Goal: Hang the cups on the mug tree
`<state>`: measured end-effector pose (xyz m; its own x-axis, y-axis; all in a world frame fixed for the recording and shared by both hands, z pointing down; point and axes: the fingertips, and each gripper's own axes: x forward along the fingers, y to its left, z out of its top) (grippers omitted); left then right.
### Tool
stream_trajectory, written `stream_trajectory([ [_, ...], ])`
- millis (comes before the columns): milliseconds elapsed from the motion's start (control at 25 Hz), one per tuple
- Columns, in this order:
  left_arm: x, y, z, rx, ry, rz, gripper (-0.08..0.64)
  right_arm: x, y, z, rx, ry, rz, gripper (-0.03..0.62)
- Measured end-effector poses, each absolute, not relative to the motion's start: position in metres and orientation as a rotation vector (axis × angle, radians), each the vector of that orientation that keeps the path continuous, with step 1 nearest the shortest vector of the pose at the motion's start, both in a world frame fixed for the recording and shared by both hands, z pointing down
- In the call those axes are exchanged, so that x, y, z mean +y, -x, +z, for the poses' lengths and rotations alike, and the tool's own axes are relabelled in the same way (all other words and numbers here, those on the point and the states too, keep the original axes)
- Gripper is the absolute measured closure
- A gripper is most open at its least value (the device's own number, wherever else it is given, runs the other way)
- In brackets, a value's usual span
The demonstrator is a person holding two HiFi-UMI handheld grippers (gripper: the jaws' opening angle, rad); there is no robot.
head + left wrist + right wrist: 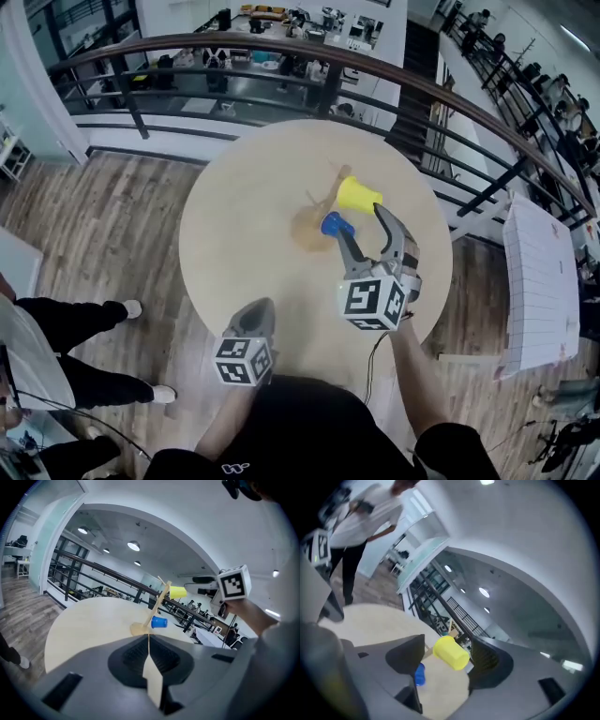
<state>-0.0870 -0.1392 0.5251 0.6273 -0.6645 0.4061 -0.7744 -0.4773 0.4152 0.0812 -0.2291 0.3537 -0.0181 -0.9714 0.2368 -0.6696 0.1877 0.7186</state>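
Your left gripper (261, 307): jaws pressed together, holding nothing.
Your right gripper (360, 221): jaws spread wide, yellow cup (358, 195) between them, on mug tree (328, 192).

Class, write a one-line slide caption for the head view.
Yellow cup and blue cup hang on the wooden mug tree, with the open right tool close beside them.

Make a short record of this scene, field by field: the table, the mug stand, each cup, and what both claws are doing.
surface: round pale wooden table
stand: wooden mug tree, base on the table
upper peg: yellow plastic cup
lower peg: blue plastic cup
right: right claw open, at the yellow cup, not pressing it
left: left claw shut, empty, back at the table's near edge
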Motion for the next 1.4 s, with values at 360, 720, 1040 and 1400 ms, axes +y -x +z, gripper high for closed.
stream_trajectory([
  [360,-0.137,0.051,0.507,-1.069,-2.382,0.267,0.546,-0.144,-0.141,0.356,-2.248,-2.078,0.035,0.566],
  [720,-0.131,0.033,0.485,-1.109,-2.481,0.263,0.546,-0.086,-0.148,0.413,-2.345,-2.154,0.298,0.583],
  [1040,-0.12,0.024,0.484,-1.094,-2.483,0.284,0.546,-0.08,-0.151,0.416,-2.416,-2.159,0.37,0.583],
  [1400,-0.116,0.019,0.481,-1.128,-2.484,0.276,0.546,-0.075,-0.148,0.423,-2.411,-2.083,0.35,0.583],
])
